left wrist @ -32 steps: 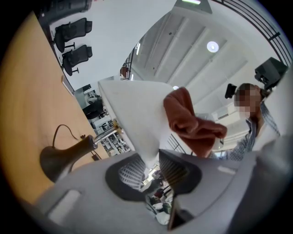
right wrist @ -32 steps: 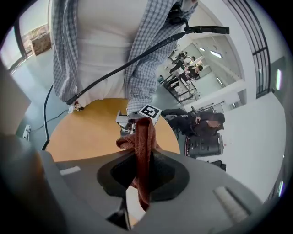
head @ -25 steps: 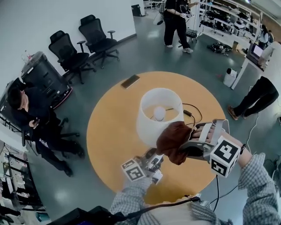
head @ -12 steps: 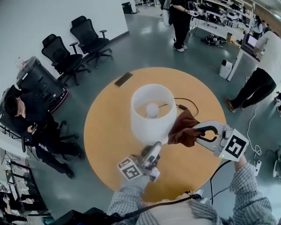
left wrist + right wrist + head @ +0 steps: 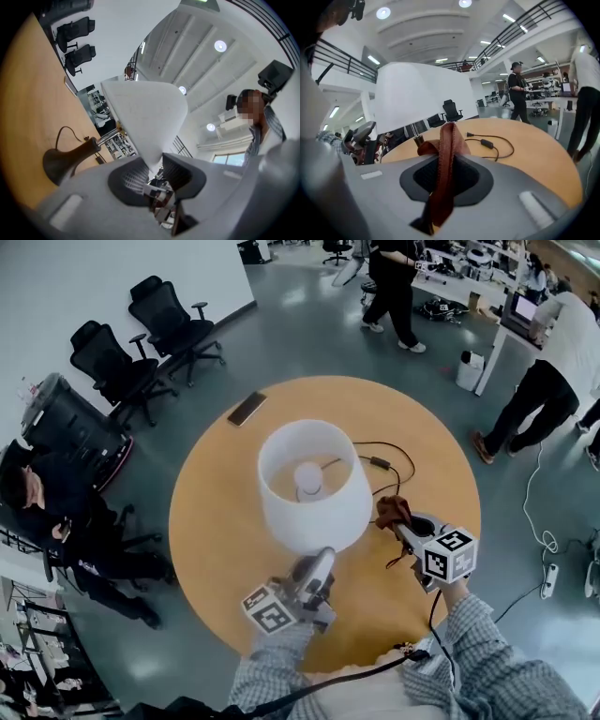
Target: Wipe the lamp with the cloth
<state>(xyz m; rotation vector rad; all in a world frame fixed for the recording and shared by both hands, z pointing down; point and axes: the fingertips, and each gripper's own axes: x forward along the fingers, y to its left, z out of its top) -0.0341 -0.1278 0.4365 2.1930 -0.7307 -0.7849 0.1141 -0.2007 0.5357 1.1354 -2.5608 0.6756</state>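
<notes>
I'm standing in a large open workshop hall. The floor (image 5: pixel 309 334) is smooth, grey and slightly glossy, and a plain white wall (image 5: pixel 66 277) closes off the far left. Two black office chairs (image 5: pixel 173 306) stand side by side along that wall. A bulky black case (image 5: pixel 61 427) is just beyond them. A round wooden desk (image 5: pixel 225 521) sits in the middle of the floor. To the far right are workbenches (image 5: pixel 459 273) crowded with gear, and a small white bin (image 5: pixel 466 371) stands near one. A few people are about. Overhead the ceiling (image 5: pixel 422 33) is white with round lights (image 5: pixel 383 12), and a dark-railed balcony (image 5: pixel 520 29) runs along the upper level.
</notes>
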